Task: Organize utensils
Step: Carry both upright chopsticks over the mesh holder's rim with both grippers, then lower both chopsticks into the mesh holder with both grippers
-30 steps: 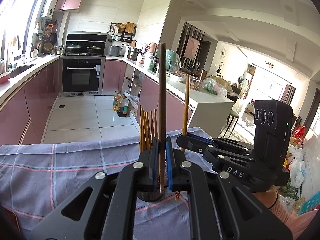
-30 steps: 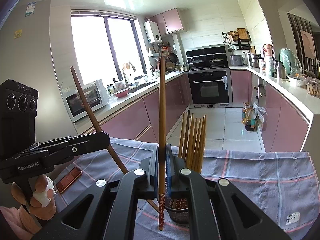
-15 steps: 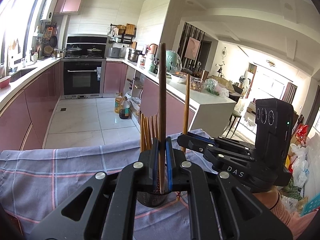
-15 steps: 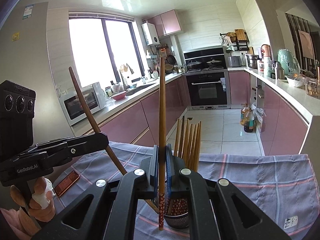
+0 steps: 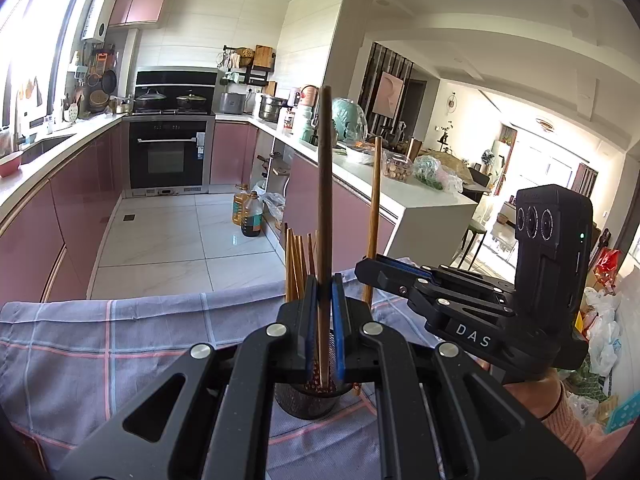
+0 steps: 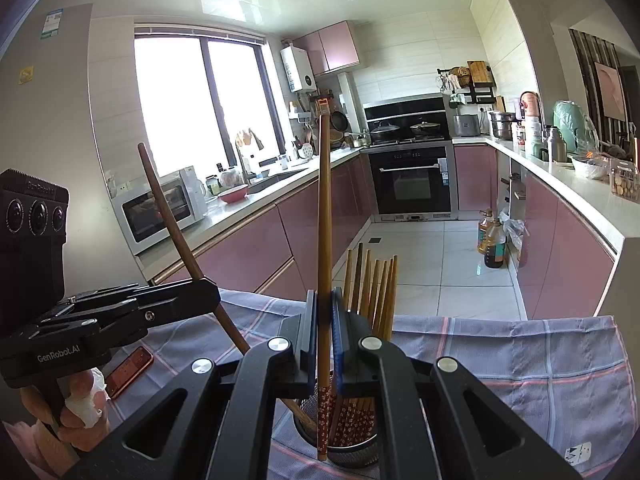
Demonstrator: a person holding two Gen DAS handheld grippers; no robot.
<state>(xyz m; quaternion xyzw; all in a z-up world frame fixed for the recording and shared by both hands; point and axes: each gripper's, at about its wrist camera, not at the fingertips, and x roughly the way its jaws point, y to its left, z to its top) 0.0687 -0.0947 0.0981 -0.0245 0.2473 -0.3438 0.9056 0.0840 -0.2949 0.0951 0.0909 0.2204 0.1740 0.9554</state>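
Your left gripper (image 5: 324,320) has its blue-padded fingers (image 5: 309,320) clamped on a dark brown chopstick (image 5: 323,200). In the left wrist view its long axis runs straight up the middle of the frame, thin rounded end at the top, lower end over the mouth of the dark perforated metal holder (image 5: 308,398). Your right gripper (image 6: 324,332) pinches a lighter brown chopstick (image 6: 323,220) the same way: upright, with a red flower-patterned lower end (image 6: 323,420) that reaches down to the holder's (image 6: 356,454) rim.

The holder stands on a grey-blue checked cloth (image 5: 100,344) with pink and pale lines, spread over the worktop. A bundle of slim wooden chopsticks (image 6: 376,292) stands in it, leaning slightly right.

Only the right wrist view shows the red patterned ends of the bundle inside the mesh, the dark chopstick as a slanted rod running from upper left down into the holder, and an orange-edged phone (image 6: 128,368) lying flat on the cloth at lower left. Only the left wrist view shows your right hand's pink sleeve (image 5: 576,432) at lower right, and the right gripper's body lettered "DAS".
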